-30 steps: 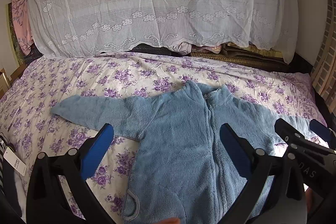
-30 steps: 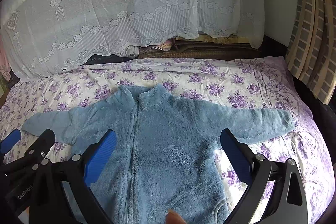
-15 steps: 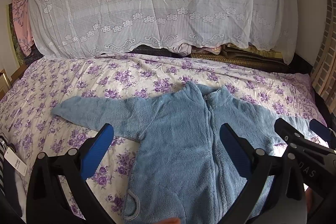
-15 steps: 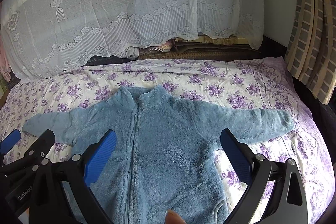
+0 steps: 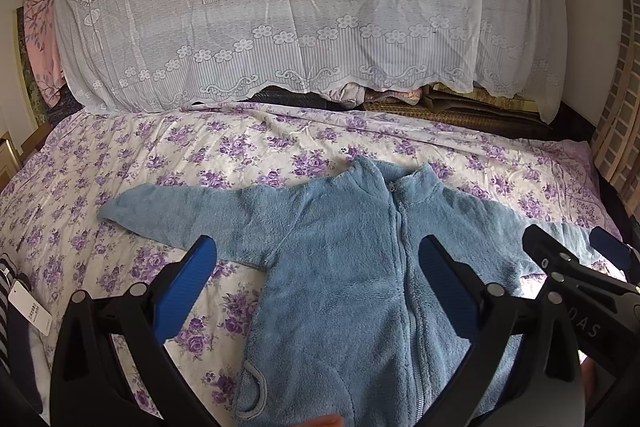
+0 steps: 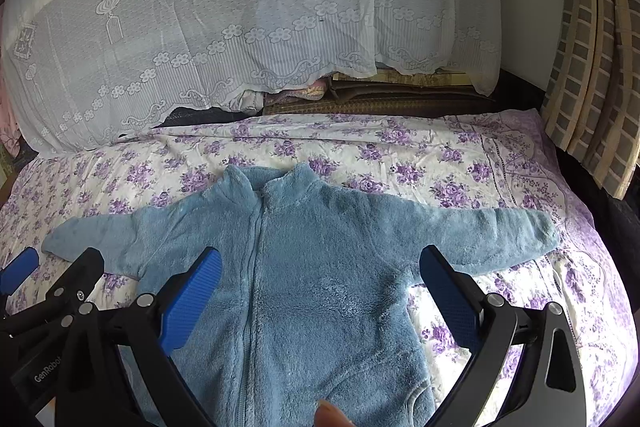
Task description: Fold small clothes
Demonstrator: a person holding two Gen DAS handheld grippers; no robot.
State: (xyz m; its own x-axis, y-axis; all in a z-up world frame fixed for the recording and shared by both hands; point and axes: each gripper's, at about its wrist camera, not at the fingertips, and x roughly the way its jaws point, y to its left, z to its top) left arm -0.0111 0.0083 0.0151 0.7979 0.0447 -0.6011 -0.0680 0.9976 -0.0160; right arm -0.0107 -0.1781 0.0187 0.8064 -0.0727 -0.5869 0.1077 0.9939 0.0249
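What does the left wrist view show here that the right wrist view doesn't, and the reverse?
Only the left wrist view shows the striped garment with a paper tag at its left edge, and pink fabric beside the lace cover.

Only the right wrist view shows the jacket's whole right-hand sleeve cuff and the slatted mat.

Both show the blue fleece jacket spread flat, zipped, on the floral sheet, with both grippers open.

The hem of the blue fleece jacket (image 6: 320, 287) is cut off by the lower edge in both views; its right cuff is hidden behind the right gripper (image 5: 576, 251) in the left wrist view
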